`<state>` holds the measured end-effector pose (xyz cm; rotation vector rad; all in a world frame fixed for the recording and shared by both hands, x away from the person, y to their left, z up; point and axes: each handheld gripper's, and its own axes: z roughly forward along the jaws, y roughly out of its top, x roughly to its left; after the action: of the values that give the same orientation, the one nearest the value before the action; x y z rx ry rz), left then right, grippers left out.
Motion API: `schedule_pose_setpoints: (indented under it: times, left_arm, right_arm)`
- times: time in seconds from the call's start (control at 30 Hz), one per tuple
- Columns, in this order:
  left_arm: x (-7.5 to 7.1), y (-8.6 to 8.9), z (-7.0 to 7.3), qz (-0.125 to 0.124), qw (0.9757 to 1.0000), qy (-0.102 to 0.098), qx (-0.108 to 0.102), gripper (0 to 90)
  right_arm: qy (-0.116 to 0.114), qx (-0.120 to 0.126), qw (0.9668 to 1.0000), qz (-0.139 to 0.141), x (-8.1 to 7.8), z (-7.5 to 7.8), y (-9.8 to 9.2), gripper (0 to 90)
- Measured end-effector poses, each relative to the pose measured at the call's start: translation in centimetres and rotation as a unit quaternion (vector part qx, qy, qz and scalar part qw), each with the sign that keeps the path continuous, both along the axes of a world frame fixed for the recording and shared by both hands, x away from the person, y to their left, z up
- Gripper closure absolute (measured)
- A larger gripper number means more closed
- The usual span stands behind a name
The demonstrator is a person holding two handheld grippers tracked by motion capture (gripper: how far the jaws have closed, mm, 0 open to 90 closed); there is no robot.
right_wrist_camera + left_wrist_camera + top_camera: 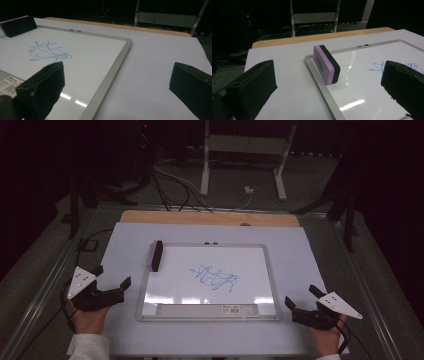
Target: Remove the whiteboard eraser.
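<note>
The tabletop (300,250) carries a whiteboard (270,270) with a blue scribble (216,278) at its middle. An eraser (156,255) stands on edge at the board's far left corner and could tip if nudged. Left gripper (114,276), off the board's left edge, and right gripper (303,294), off its right, both have fingers spread, holding nothing.

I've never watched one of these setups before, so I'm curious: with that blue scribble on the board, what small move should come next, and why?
Probably the left gripper should ease forward toward the eraser. Its jaws stand open and empty, the eraser stands on edge at the whiteboard's near-left corner just ahead of them, and the blue scribble is not yet wiped. The right gripper is open too, but farther from the eraser.
</note>
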<state>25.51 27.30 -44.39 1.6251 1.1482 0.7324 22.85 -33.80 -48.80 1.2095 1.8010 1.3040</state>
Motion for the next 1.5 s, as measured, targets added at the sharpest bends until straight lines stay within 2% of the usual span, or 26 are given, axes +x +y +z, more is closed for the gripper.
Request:
schedule_pose_setpoints:
  times: [0.3, 0.43, 0.67, 1.03, 1.27, 1.5]
  left_arm:
    - [1.9, -0.7, 0.1, -0.007, 0.9999, 0.0, -0.009, 0.6]
    - [3.1, -1.4, 0.0, -0.01, 0.9999, 0.009, -0.008, 0.7]
    - [4.5, -1.6, -0.4, -0.007, 0.9995, 0.021, -0.023, 0.7]
    - [6.1, -1.8, -1.0, -0.001, 0.9988, 0.045, -0.022, 1.0]
    - [6.9, -2.1, -1.6, -0.001, 0.9978, 0.066, -0.01, 1.5]
    - [7.8, -2.4, -1.6, 0.0, 0.997, 0.077, -0.005, 1.6]
  right_arm:
    - [0.005, -0.004, 1.0, 0.0, 0.2, -0.2, -0.1, 0.3]
    - [0.003, -0.003, 1.0, -0.002, 0.2, -0.2, -0.2, 0.2]
    - [0.004, -0.004, 1.0, 0.0, 0.2, -0.2, -0.1, 0.2]
    - [0.003, -0.002, 1.0, -0.002, 0.2, -0.1, -0.1, 0.2]
    - [0.004, -0.002, 1.0, -0.002, 0.2, -0.1, -0.1, 0.2]
    - [0.004, -0.001, 1.0, -0.001, 0.2, -0.1, -0.1, 0.2]
